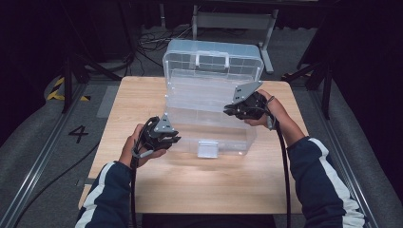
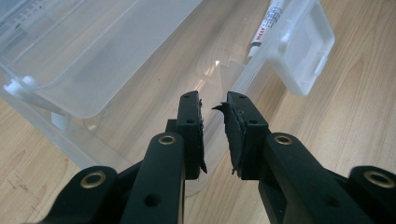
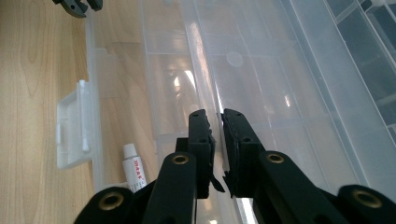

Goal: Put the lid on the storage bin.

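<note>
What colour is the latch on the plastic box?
White latch, clearest in the left gripper view.

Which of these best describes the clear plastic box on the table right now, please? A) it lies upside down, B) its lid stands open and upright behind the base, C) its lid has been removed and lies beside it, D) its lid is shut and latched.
B: in the high view the clear plastic box has its lid raised upright behind the open base, handle at the top, and the front latch hangs free.

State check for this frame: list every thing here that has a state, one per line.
Clear plastic storage box: lid raised, open.
White front latch: undone.
Small white tube: lying inside the box.
Left tongs: narrow gap, nothing between.
Right tongs: shut on the box's rim.
</note>
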Demonstrator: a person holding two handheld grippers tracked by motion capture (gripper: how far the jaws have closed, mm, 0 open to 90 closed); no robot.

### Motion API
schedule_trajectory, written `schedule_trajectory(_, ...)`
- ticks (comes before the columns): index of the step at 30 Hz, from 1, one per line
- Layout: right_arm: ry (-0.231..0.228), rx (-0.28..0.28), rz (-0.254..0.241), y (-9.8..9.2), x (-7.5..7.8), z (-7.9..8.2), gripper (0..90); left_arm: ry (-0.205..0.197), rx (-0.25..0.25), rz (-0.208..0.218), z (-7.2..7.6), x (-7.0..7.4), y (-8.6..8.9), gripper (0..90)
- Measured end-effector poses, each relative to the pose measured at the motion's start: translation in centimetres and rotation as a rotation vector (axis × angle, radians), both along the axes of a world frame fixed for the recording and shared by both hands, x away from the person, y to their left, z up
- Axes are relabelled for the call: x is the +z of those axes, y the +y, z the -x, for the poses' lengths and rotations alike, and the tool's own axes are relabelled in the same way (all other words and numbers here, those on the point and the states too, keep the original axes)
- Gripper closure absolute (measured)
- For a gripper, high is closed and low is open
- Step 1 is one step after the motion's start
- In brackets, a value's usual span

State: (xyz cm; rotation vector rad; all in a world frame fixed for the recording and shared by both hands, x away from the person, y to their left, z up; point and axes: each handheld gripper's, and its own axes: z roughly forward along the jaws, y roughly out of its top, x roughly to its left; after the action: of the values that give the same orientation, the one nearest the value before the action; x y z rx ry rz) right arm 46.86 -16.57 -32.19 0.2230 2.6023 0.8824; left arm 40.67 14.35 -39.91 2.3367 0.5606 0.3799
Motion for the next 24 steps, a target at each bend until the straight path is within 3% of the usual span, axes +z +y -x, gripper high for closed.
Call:
schedule_trajectory(5,0.002,-0.008,-0.008,-0.2,-0.1,0.2,82.2,-0.004,-0.005,0.018,0.0,0.3,0.2,75.9)
schedule_trajectory(11,0.006,-0.018,-0.031,-0.4,-0.3,0.4,81.8,-0.02,0.006,0.036,0.2,0.7,1.3,82.3)
schedule_trajectory(15,0.002,-0.021,-0.042,-0.3,-0.4,0.4,81.3,-0.044,0.054,0.069,0.1,0.9,2.8,89.2)
schedule_trajectory(18,-0.002,-0.026,-0.046,-0.3,-0.5,0.4,81.0,-0.077,0.119,0.126,-0.6,1.3,4.3,89.8)
schedule_trajectory(22,-0.003,-0.034,-0.059,-0.3,-0.6,0.5,80.7,-0.094,0.15,0.169,-1.6,1.2,5.2,89.9)
schedule_trajectory(24,-0.009,-0.036,-0.057,-0.2,-0.6,0.6,80.5,-0.097,0.181,0.216,-2.6,1.0,6.0,90.0)
